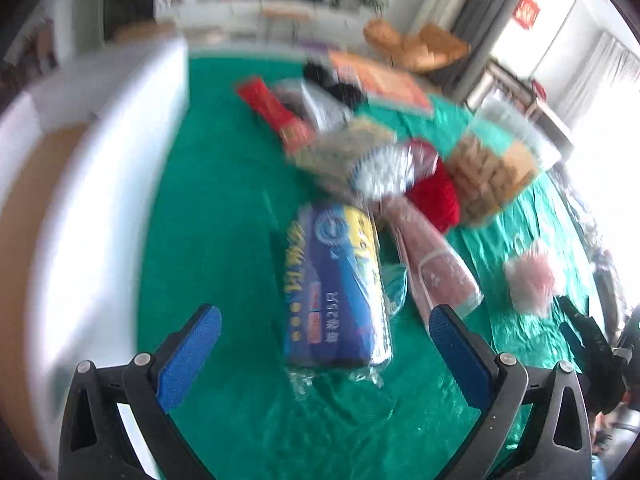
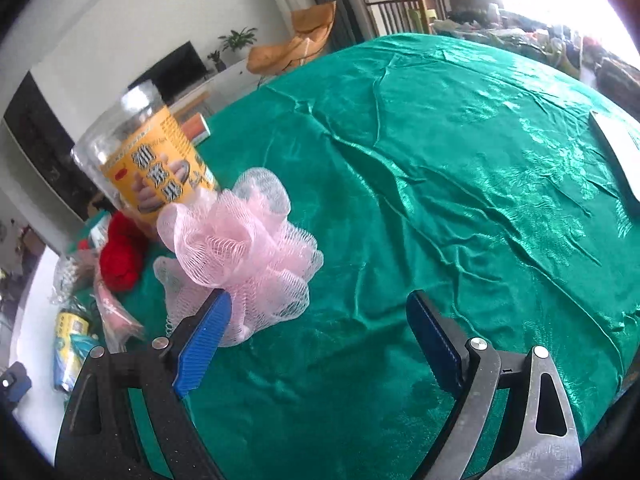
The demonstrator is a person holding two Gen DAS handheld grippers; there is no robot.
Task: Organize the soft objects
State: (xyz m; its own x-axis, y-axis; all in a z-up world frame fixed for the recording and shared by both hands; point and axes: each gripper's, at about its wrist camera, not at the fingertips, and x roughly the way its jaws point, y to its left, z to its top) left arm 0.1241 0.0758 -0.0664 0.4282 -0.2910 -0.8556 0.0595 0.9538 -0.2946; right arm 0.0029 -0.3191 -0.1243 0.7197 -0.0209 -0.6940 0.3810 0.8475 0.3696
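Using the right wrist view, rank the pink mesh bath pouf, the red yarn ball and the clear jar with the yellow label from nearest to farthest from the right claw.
Right claw, open:
1. Pink mesh bath pouf, directly beyond the claw's left-hand finger.
2. Red yarn ball, farther left on the green cloth.
3. Clear jar with the yellow label, behind the pouf, upper left.

The pack [image 1: 338,284] lies on the cloth [image 1: 224,208] ahead between the left gripper's [image 1: 324,344] fingers; a pile beyond. The loofah [image 2: 240,252] sits ahead-left of the right gripper [image 2: 320,344], jar [image 2: 152,152] behind it.
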